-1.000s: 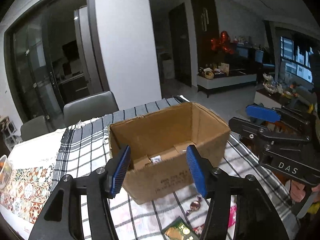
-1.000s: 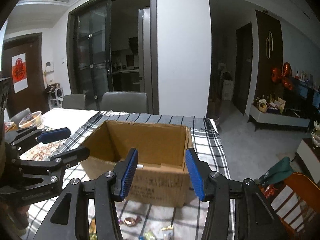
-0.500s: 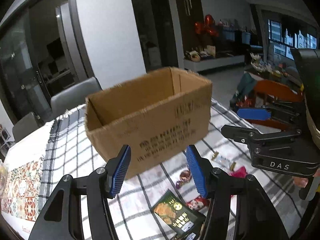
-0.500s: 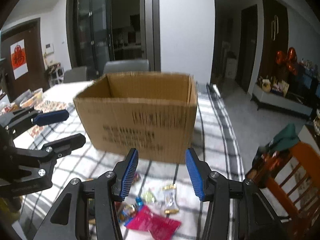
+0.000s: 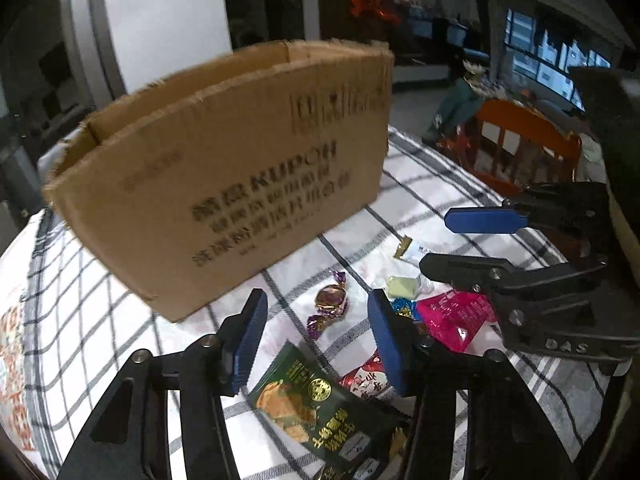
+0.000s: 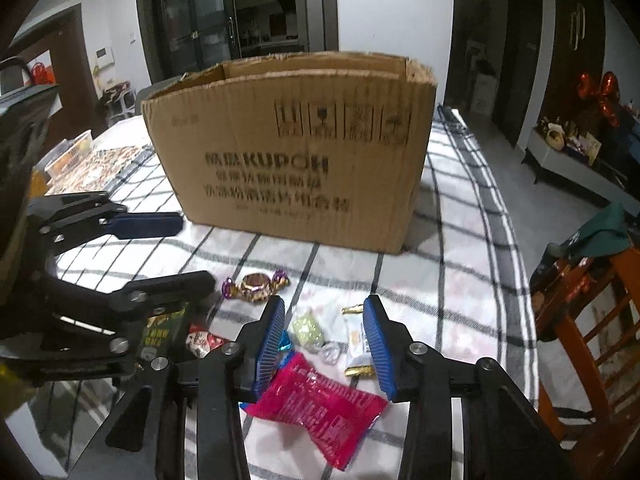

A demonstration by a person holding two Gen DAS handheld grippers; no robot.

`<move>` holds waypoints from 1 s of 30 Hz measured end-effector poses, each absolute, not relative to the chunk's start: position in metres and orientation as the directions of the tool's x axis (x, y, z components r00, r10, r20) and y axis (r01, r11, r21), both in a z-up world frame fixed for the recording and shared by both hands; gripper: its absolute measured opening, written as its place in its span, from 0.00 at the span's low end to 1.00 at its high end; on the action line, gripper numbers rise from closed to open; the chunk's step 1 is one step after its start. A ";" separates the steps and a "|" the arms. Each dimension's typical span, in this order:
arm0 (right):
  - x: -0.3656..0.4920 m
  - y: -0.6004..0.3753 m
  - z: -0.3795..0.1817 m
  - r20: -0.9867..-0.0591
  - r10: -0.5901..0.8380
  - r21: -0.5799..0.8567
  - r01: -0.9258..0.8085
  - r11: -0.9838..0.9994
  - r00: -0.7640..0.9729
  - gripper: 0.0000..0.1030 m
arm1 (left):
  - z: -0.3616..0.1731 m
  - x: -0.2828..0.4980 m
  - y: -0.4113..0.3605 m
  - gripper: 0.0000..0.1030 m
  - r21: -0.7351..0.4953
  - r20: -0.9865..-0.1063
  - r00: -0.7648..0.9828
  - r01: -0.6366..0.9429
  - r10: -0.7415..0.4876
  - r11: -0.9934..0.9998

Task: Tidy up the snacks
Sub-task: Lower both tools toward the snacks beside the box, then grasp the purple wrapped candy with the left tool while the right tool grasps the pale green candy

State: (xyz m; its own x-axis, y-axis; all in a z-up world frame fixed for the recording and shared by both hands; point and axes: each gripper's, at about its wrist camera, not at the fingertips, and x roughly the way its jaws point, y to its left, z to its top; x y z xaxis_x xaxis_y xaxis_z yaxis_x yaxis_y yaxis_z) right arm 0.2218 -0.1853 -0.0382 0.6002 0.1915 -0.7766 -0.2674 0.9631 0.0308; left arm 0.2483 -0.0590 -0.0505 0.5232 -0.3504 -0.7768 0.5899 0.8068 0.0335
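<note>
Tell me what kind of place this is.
Most likely a home dining area open to a living room: a checked tablecloth on the table, a wooden chair beside it, glass sliding doors behind the cardboard box.

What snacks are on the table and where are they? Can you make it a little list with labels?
Surface: black-and-white checked tablecloth
Container: open brown cardboard box, standing upright behind the snacks
Nearest the box: gold candy with purple twisted ends
Front middle: bright pink plastic snack packet
Left side: dark green snack bag, beside a red-and-white wrapped sweet
Right side: white sachet with gold ends
Left hand-held gripper: open, holding nothing
Right hand-held gripper: open, above the pink packet
</note>
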 end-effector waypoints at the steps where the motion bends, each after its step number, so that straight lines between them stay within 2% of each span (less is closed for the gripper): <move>1: 0.221 -0.184 -0.040 -0.778 0.194 0.032 -0.270 0.962 0.597 0.41 | -0.053 0.250 -0.060 0.47 0.028 -0.782 0.511 0.602 -0.358 0.798; 4: 0.223 -0.182 -0.045 -0.788 0.217 0.054 -0.287 0.956 0.577 0.41 | -0.061 0.256 -0.067 0.42 0.011 -0.800 0.468 0.638 -0.376 0.770; 6: 0.226 -0.182 -0.051 -0.799 0.233 0.069 -0.300 0.952 0.555 0.33 | -0.067 0.260 -0.070 0.39 0.006 -0.811 0.451 0.645 -0.374 0.764; 8: 0.230 -0.183 -0.057 -0.811 0.241 0.080 -0.307 0.948 0.534 0.32 | -0.073 0.264 -0.073 0.36 0.001 -0.820 0.436 0.648 -0.371 0.761; 24: 0.239 -0.181 -0.076 -0.838 0.254 0.091 -0.334 0.938 0.483 0.29 | -0.094 0.281 -0.080 0.27 -0.014 -0.846 0.397 0.651 -0.357 0.759; 26: 0.240 -0.181 -0.076 -0.840 0.260 0.098 -0.338 0.936 0.477 0.26 | -0.096 0.283 -0.082 0.27 -0.014 -0.846 0.398 0.647 -0.354 0.762; 30: 0.243 -0.180 -0.078 -0.845 0.264 0.103 -0.342 0.934 0.465 0.25 | -0.100 0.286 -0.085 0.24 -0.028 -0.846 0.395 0.639 -0.359 0.769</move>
State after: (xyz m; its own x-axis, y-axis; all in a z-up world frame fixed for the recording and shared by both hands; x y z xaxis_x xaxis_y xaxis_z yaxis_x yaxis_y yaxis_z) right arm 0.2431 -0.1803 -0.0780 0.4646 0.2637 -0.8453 -0.3420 0.9340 0.1035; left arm 0.2865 -0.0849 -0.0996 0.3946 -0.3586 -0.8460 0.6388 0.7688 -0.0280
